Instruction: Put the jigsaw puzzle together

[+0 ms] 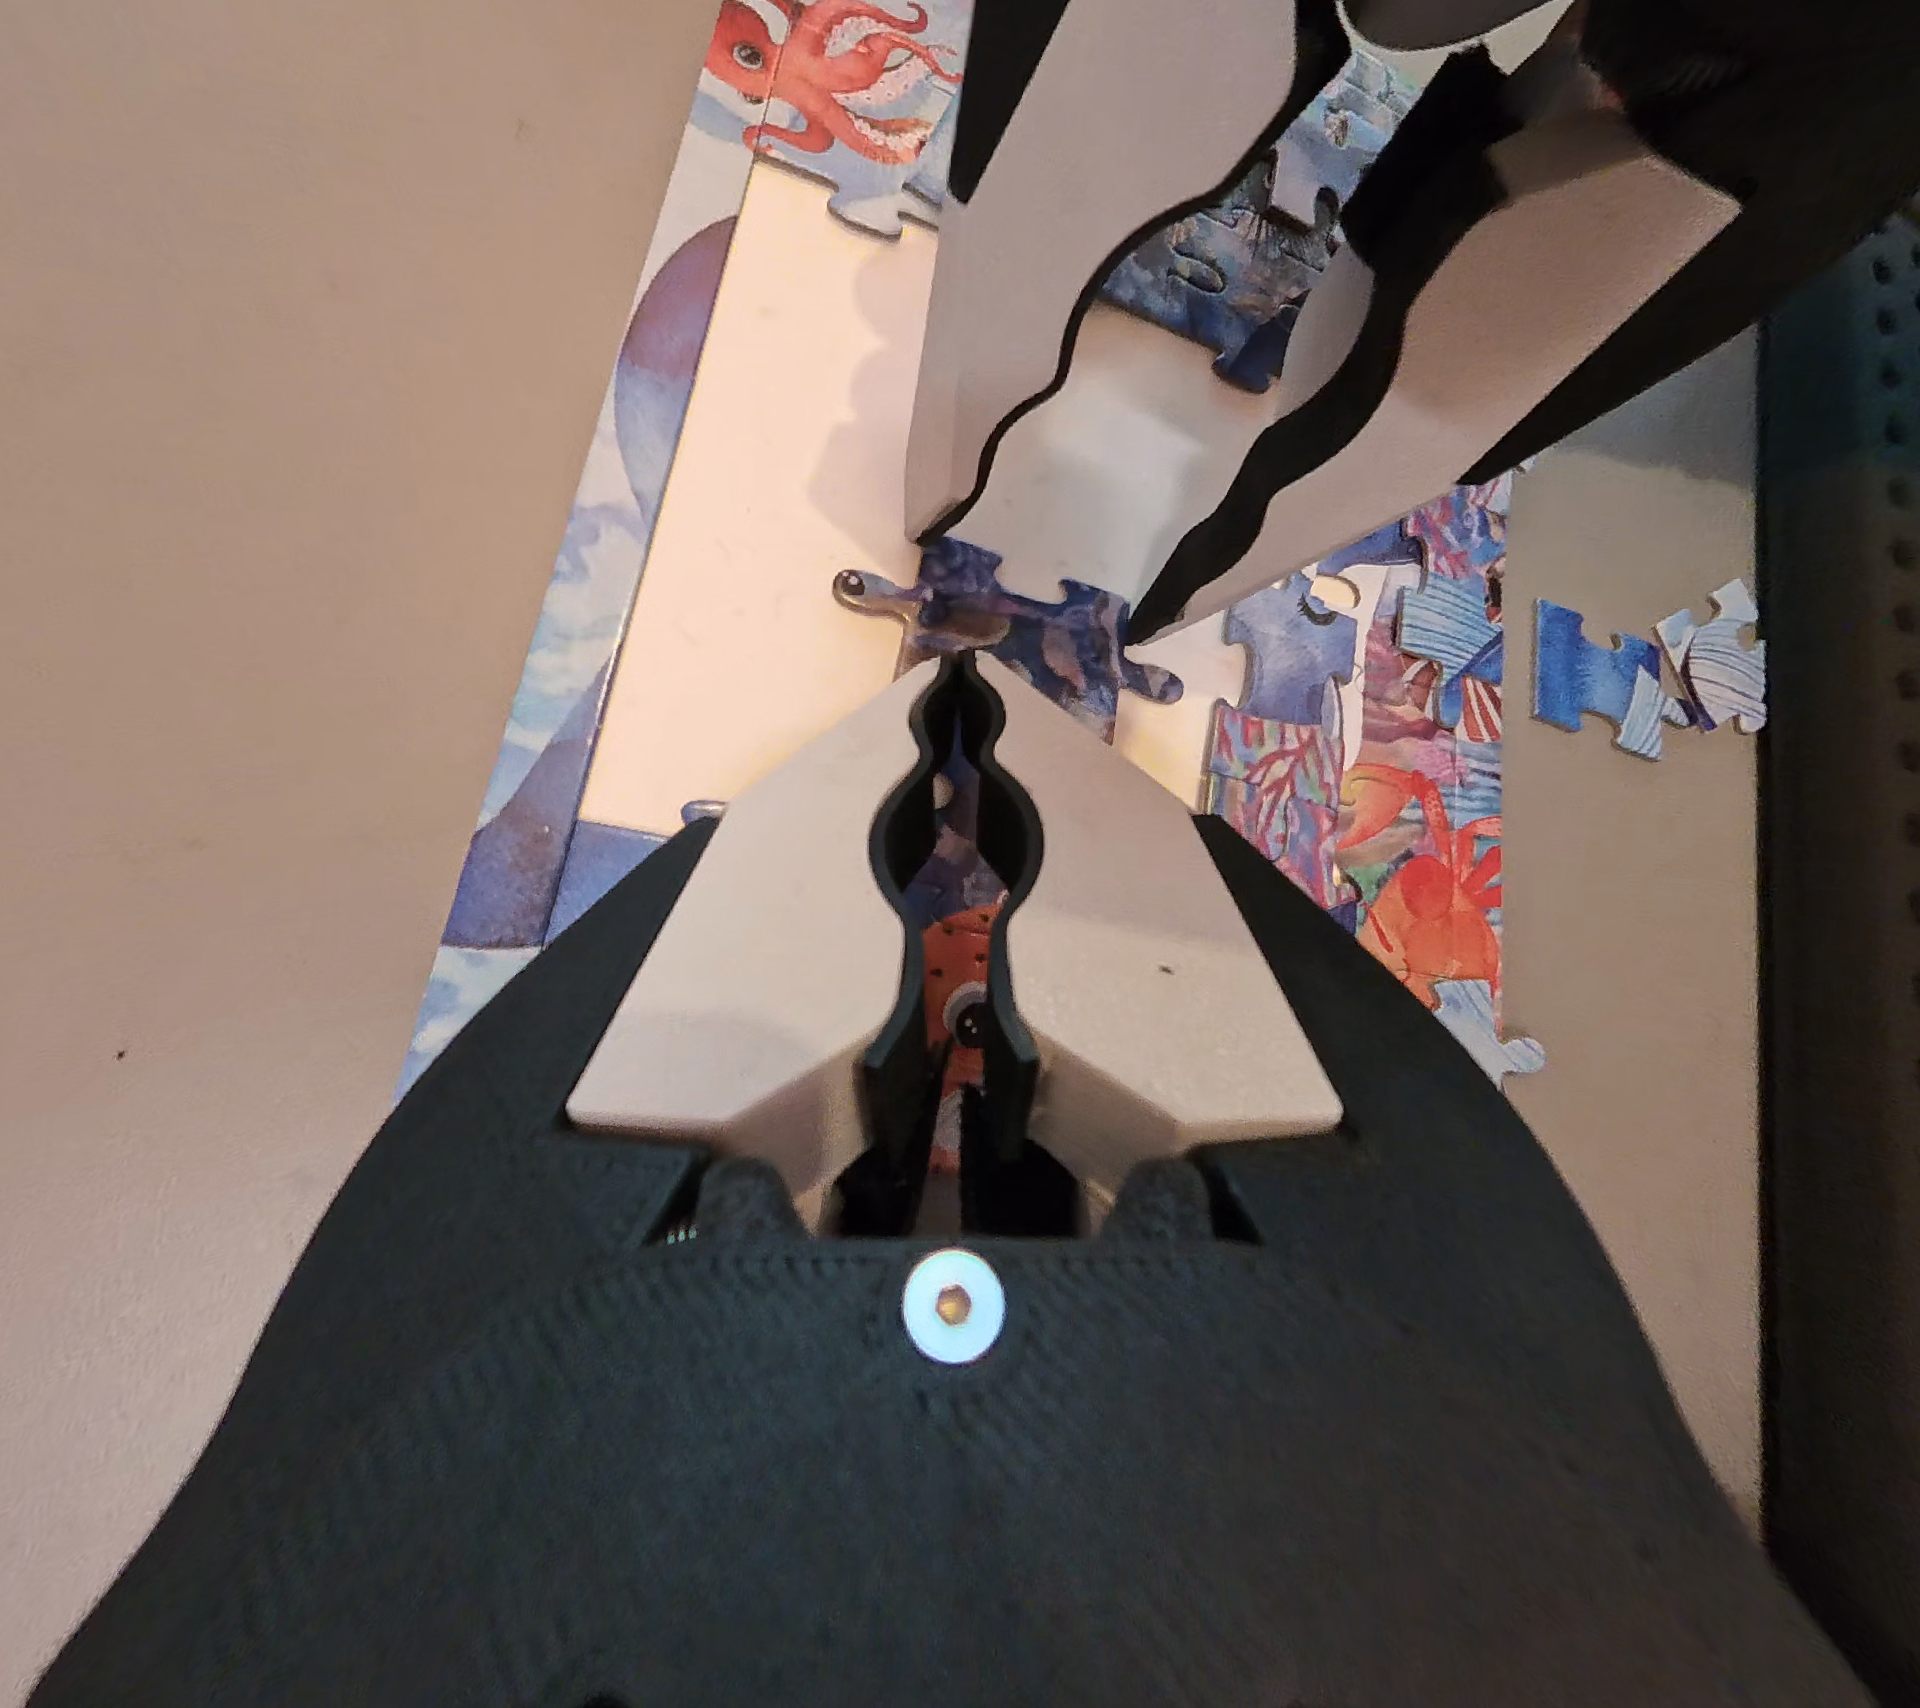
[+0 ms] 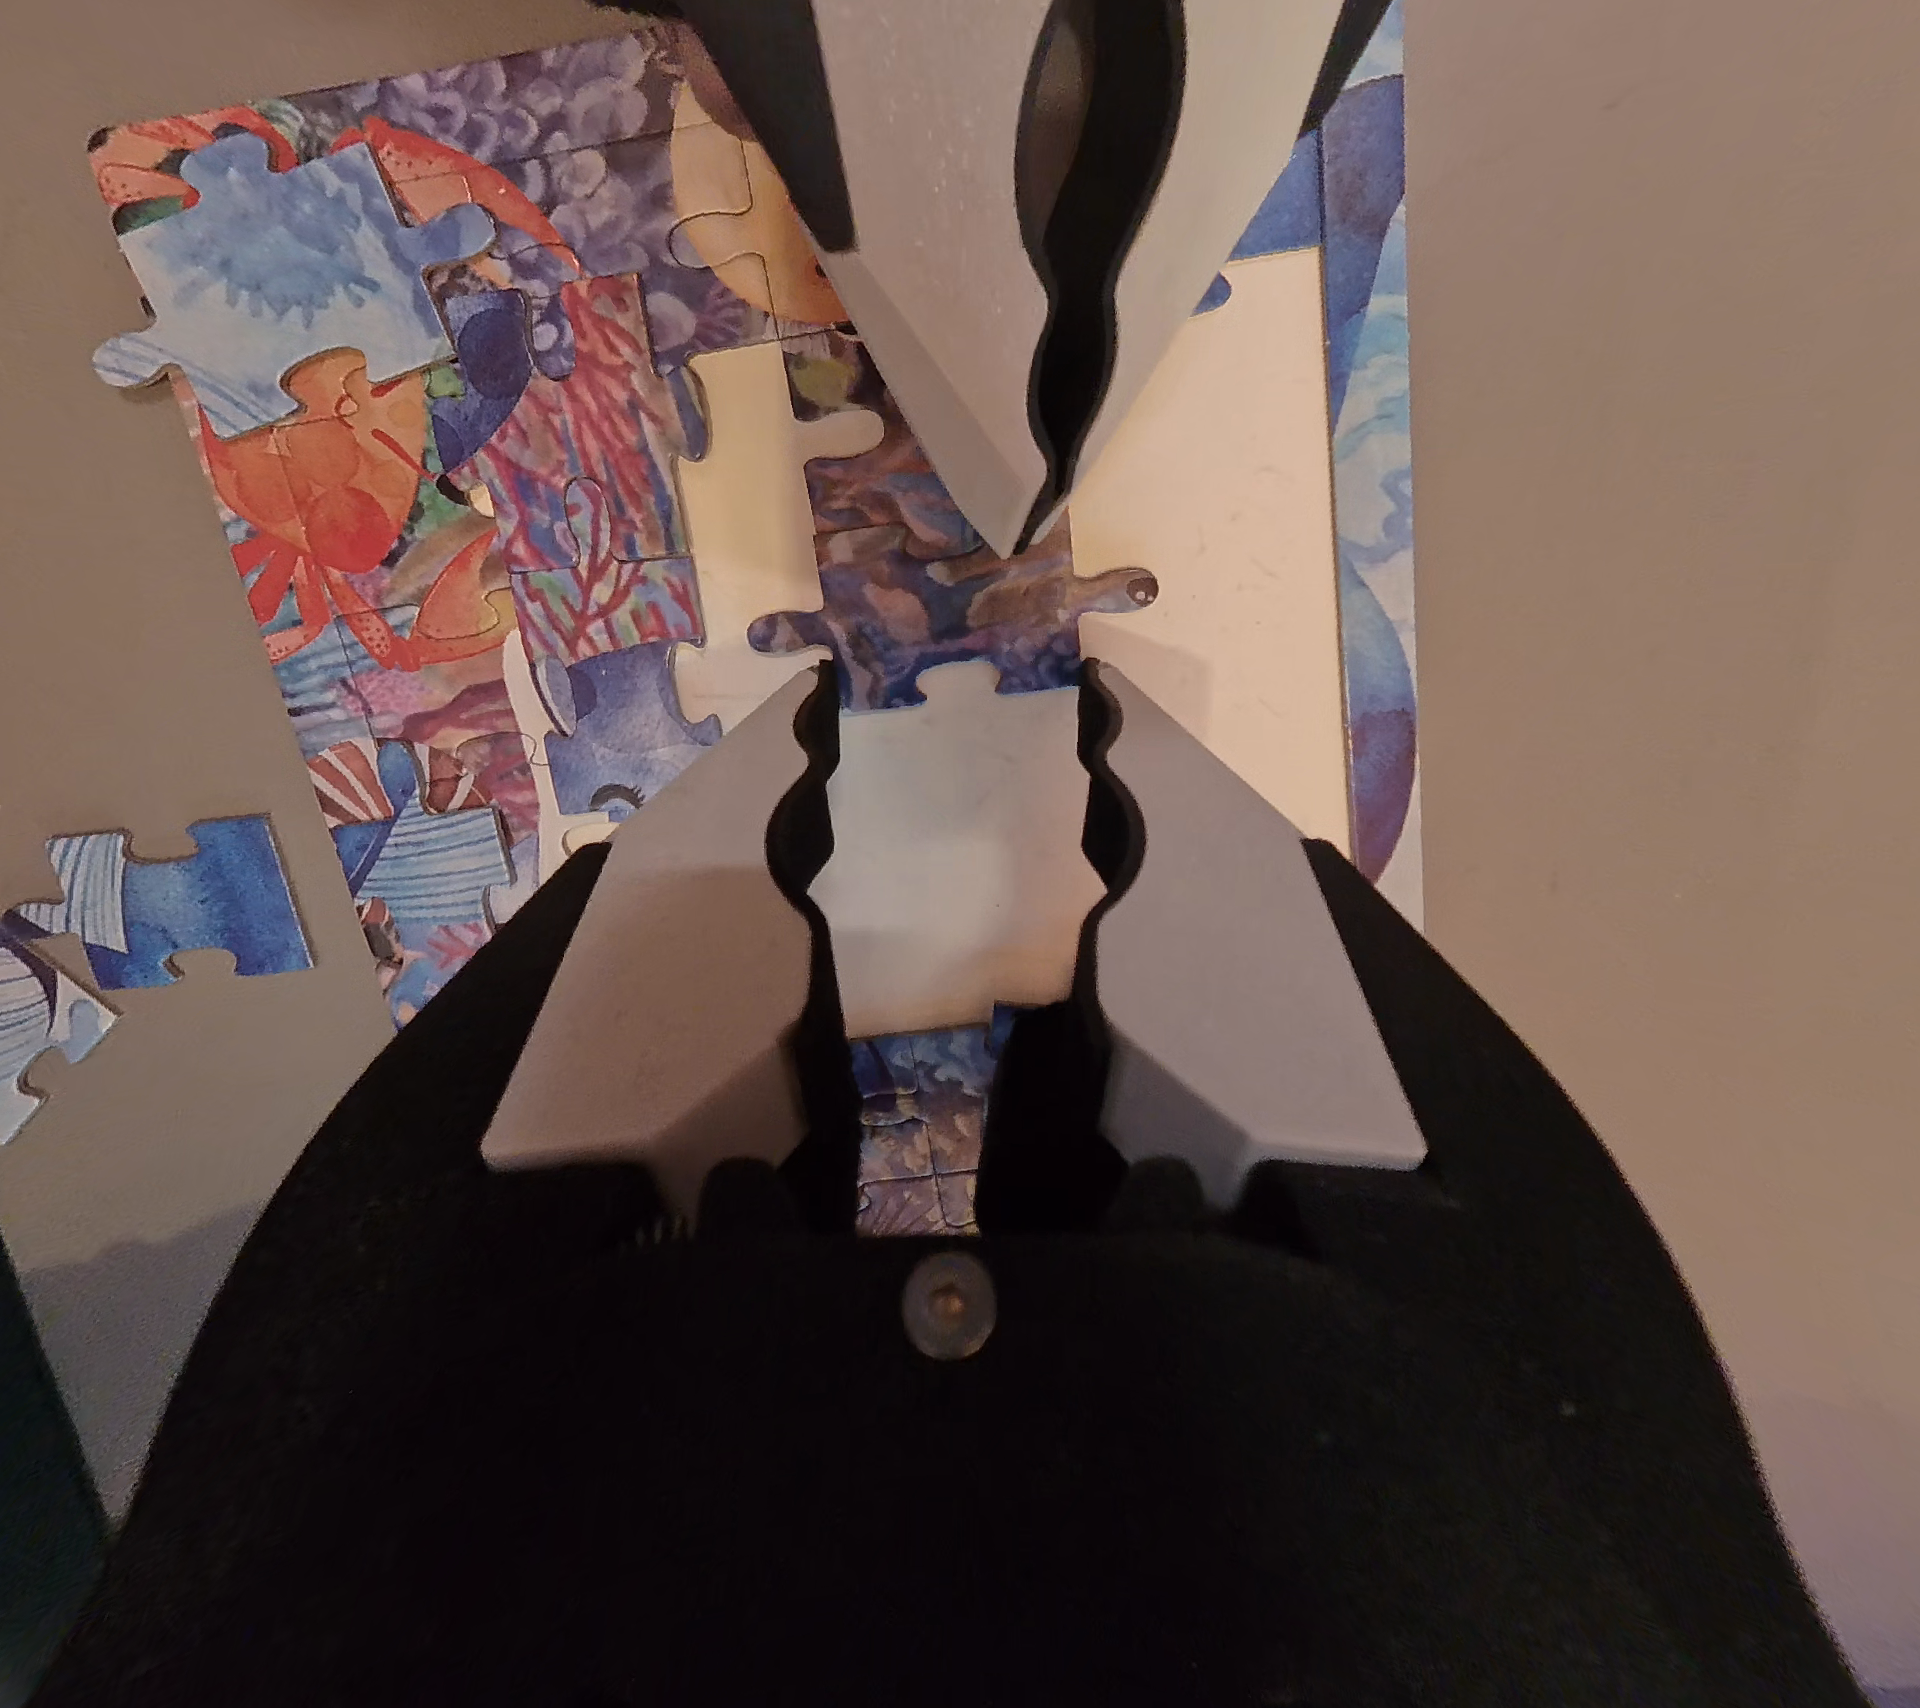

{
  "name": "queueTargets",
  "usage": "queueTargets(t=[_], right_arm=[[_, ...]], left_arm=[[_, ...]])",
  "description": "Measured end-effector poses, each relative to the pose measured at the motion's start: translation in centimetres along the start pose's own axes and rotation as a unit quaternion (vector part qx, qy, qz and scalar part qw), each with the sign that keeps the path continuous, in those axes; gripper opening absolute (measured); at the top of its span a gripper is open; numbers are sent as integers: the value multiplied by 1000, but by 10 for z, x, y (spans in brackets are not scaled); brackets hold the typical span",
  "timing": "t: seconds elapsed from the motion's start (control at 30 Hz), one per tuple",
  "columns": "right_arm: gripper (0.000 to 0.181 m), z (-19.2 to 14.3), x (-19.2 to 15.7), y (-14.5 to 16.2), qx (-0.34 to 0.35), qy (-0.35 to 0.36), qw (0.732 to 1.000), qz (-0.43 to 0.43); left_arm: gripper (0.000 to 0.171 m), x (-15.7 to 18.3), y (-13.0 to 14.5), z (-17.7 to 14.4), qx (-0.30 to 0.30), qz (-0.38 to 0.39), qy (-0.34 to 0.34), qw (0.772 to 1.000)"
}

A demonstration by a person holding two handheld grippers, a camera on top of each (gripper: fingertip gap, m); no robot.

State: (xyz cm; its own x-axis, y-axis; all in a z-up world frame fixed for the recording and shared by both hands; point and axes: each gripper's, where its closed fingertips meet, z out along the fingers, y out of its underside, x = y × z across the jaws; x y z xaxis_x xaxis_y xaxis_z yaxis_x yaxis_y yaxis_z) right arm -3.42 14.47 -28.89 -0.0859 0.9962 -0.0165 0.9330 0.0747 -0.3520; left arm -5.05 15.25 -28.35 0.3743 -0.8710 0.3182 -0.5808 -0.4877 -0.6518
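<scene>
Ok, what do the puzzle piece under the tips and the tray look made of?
The dark blue puzzle piece looks like printed cardboard: thin, flat, matte print, pale cut edge. The tray seems to be cardboard too, with a plain cream floor, a slight sheen and a printed blue border; I can't rule out thin board of another kind.

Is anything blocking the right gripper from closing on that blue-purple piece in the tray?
Nothing visible does. The right gripper is open, its tips flanking the blue-purple piece. The left gripper, shut, touches the piece's far edge, not between them.
</scene>
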Motion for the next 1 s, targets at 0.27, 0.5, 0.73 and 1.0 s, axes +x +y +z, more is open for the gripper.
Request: queueTargets(t=[0.27, 0.5, 0.73, 1.0], right_arm=[[45, 0, 1, 0, 3, 9, 1000, 4], [45, -1, 0, 0, 5, 25, 1000, 9], [40, -4, -2, 3, -1, 51, 999, 4], [47, -4, 2, 4, 5, 51, 999, 17]], left_arm=[[0, -1, 1, 0, -3, -1, -4, 1000], [0, -2, 2, 0, -6, 1, -7, 1000], [0, -1, 2, -1, -7, 1, -8, 1000], [0, -1, 2, -1, -5, -3, -5, 1000]])
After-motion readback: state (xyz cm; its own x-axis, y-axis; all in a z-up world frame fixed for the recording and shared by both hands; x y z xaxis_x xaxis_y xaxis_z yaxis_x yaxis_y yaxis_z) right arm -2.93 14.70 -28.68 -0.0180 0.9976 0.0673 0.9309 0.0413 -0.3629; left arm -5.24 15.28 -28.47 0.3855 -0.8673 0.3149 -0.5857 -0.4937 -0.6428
